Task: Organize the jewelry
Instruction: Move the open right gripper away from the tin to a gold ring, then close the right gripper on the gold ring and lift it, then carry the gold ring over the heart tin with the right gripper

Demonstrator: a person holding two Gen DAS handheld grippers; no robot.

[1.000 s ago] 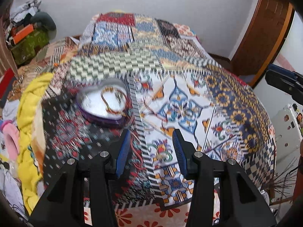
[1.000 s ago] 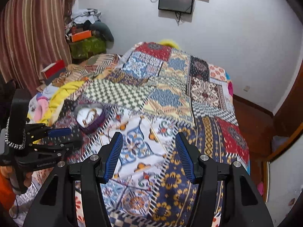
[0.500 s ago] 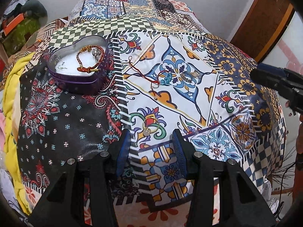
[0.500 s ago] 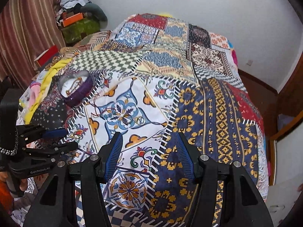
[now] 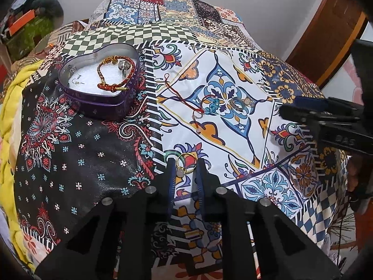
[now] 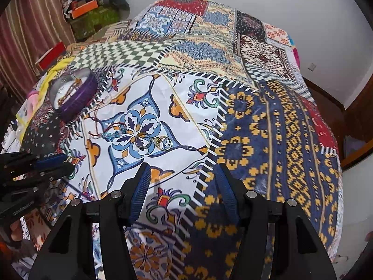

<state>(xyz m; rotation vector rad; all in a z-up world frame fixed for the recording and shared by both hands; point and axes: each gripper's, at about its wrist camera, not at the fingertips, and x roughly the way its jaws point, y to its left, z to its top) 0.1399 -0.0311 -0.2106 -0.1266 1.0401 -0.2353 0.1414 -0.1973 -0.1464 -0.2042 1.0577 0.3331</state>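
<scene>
My left gripper is down on the patterned bedspread, its blue pads closed in against a gold ring with a pale stone. In the right wrist view it shows at the left edge. A purple heart-shaped tin sits far left of it, holding a red-and-gold bracelet and small earrings. A red cord with blue beads lies on the white patch, with two more rings beside it. My right gripper hovers open over the cloth, nothing between its fingers.
The bedspread falls away at the right and near edges. A yellow blanket lies along the left side. Boxes and clutter stand by a striped curtain at the back left. A wooden door frame is at the right.
My left gripper has dropped lower toward the cloth and its fingers have narrowed around the gold ring. The right gripper has moved closer to the bedspread, still open.
</scene>
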